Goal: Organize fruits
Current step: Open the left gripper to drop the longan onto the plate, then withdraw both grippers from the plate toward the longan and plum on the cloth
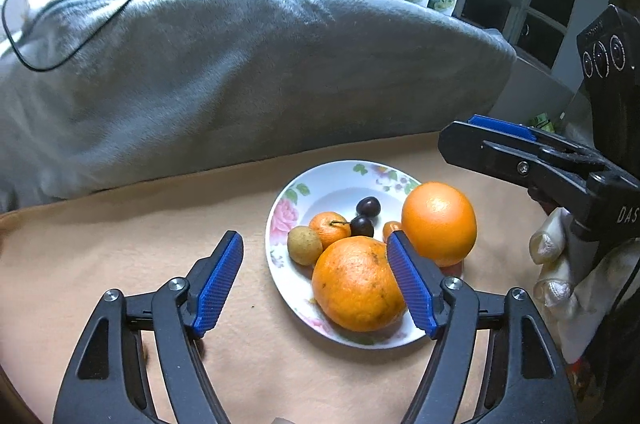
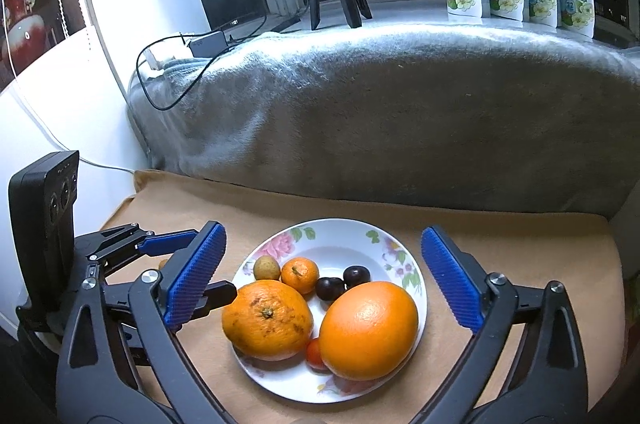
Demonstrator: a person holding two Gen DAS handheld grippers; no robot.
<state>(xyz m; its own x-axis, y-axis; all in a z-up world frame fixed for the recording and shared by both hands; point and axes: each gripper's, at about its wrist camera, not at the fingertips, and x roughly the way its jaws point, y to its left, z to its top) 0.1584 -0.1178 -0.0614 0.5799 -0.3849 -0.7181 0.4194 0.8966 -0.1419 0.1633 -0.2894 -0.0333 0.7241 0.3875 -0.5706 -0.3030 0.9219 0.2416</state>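
Plate [image 2: 404, 256] holding oranges [image 2: 368, 330] and small fruits; left claw [image 1: 315, 284] and right claw [image 2: 322, 286], both open, at 6 o'clock.

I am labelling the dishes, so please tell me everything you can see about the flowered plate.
The plate is round, shallow and white, glossy like ceramic, with pink flowers and green leaves printed on its rim. It lies flat on the tan cloth, before a grey blanket. It holds two large oranges, a small mandarin, a yellowish round fruit, two dark round fruits and a small red fruit. No claw touches it.
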